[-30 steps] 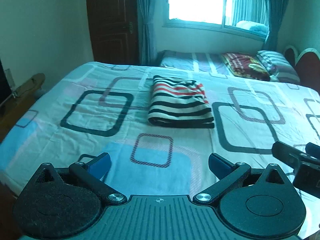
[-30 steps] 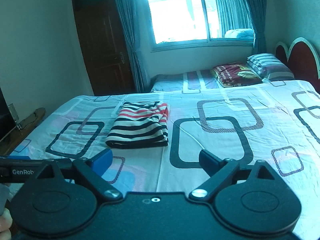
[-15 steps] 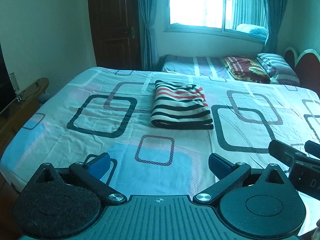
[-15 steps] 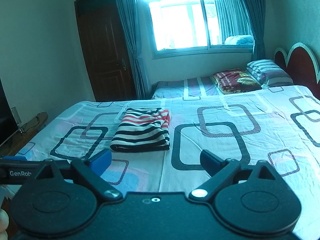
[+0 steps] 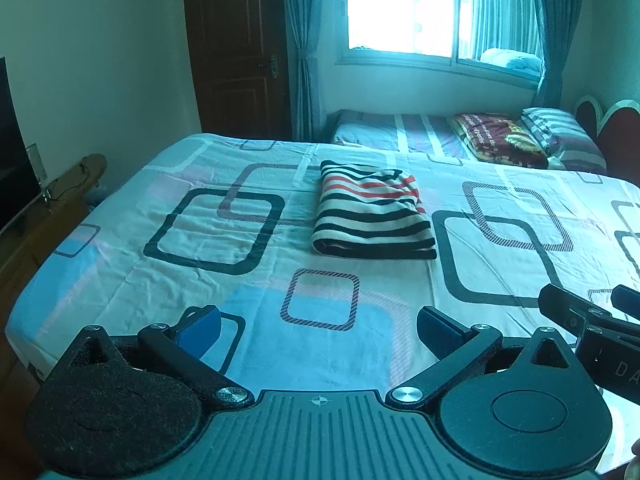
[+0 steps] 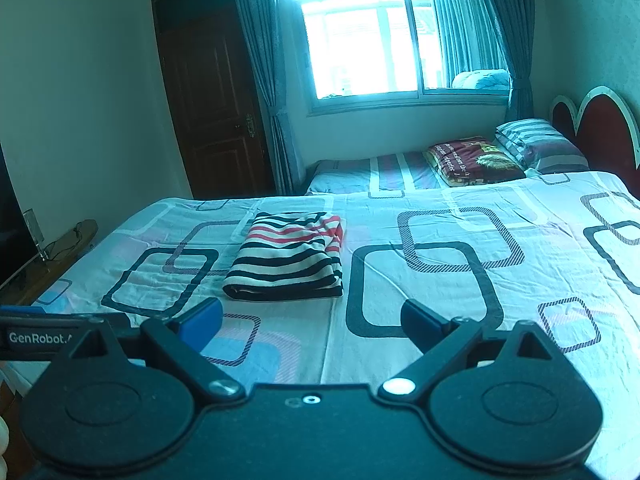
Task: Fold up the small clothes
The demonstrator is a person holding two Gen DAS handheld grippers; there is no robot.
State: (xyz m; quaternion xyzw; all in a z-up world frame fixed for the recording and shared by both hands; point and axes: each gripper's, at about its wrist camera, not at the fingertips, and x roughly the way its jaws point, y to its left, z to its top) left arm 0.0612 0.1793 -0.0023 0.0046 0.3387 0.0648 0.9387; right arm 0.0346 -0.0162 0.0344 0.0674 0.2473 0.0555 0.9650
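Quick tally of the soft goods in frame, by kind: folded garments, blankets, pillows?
Folded striped garment: 1
Folded red blanket: 1
Striped pillow: 1
Total: 3
Neither the left claw nor the right claw holds anything; both are open.

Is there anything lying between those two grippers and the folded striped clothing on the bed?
Nothing visible. Only bare patterned bedsheet lies between the open left gripper, the open right gripper and the folded striped garment.
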